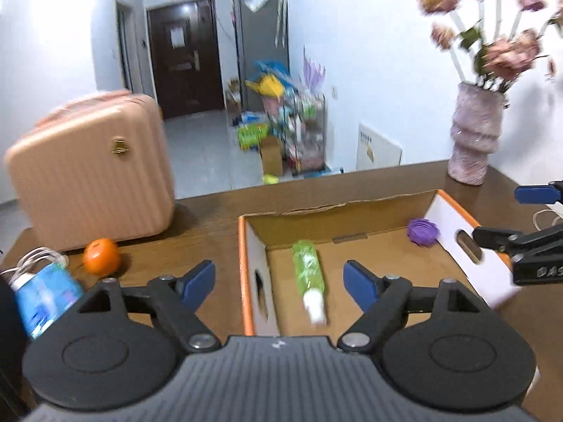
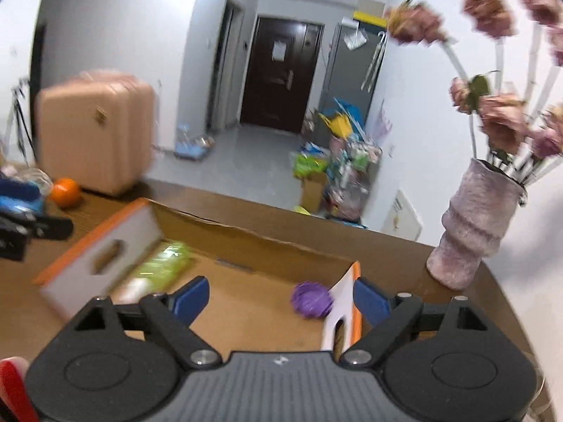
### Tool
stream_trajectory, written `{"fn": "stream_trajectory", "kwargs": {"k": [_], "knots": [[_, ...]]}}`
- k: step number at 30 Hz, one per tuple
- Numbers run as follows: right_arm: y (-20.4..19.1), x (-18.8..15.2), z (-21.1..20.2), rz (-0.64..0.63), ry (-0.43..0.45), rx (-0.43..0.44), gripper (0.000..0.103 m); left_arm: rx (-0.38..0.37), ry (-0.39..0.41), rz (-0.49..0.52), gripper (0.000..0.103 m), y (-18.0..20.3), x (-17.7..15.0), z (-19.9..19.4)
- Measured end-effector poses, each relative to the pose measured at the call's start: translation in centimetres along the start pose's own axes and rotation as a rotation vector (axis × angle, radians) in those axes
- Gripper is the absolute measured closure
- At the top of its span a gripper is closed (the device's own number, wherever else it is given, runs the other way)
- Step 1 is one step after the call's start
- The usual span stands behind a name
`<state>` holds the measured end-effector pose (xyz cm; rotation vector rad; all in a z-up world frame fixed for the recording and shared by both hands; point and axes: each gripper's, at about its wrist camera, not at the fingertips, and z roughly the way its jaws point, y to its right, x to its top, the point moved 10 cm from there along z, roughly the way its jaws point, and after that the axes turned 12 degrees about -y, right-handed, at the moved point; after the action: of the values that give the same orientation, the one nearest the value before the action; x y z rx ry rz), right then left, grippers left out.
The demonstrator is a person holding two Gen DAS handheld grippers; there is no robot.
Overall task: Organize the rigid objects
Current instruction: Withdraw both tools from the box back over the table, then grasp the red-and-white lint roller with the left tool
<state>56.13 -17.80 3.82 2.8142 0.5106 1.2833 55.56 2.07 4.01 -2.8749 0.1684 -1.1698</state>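
Left jaws: the left gripper (image 1: pixel 279 283) is spread wide, nothing held.
Right jaws: the right gripper (image 2: pixel 281 299) is spread wide too, nothing held.
Green bottle (image 1: pixel 309 277): laid in the cardboard box (image 1: pixel 251 246), lower middle of the frame, long way pointing away from the left jaws.
Purple ball (image 2: pixel 311 299): seen between the right jaws, by the box's right wall.
Orange (image 1: pixel 102 256): left outside the box, lower left, nearer the left hand.

A green bottle (image 1: pixel 309 274) with a white cap lies flat in the open cardboard box (image 1: pixel 352 211), towards its left end; a purple ball (image 1: pixel 423 231) rests in the far right corner.
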Motion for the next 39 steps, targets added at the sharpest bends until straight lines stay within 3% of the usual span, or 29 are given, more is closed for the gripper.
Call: {"fn": "stream_trajectory", "kwargs": {"k": [7, 9, 13, 16, 22, 25, 28, 33, 39], "knots": [[-2.1, -7.9, -12.2, 0.060, 0.201, 0.024, 0.012, 0.013, 0.180, -0.058, 0.013, 0.2, -9.7, -11.2], [-2.9, -10.5, -14.8, 0.082, 0.244, 0.034, 0.011, 0.025, 0.244, -0.053, 0.006, 0.7, -12.8, -14.3], [-4.6, -15.9, -18.5, 0.114, 0.299, 0.000, 0.007, 0.066, 0.328, -0.034, 0.003, 1.3, -18.7, -19.0], [-6.4, -20.1, -20.9, 0.131, 0.324, 0.022, 0.005, 0.031, 0.330, -0.040, 0.001, 2.2, -23.1, -21.1], [-8.7, -28.3, -24.1, 0.224, 0.308, 0.048, 0.002, -0.034, 0.253, -0.071, 0.000, 2.7, -31.1, -22.5], [-9.4, -30.1, -25.2, 0.263, 0.328, 0.072, 0.000, -0.050, 0.190, -0.088, 0.000, 2.6, -32.6, -21.9], [-9.8, -29.8, -25.1, 0.241, 0.342, 0.066, 0.000, -0.037, 0.203, -0.106, 0.000, 2.4, -32.4, -22.0], [-9.7, -29.8, -23.4, 0.249, 0.303, 0.065, 0.000, -0.049, 0.194, -0.104, 0.000, 2.8, -32.0, -21.4], [-8.0, -28.9, -19.9, 0.261, 0.224, 0.023, 0.011, -0.040, 0.153, -0.115, 0.000, 2.3, -31.0, -18.7]]}}
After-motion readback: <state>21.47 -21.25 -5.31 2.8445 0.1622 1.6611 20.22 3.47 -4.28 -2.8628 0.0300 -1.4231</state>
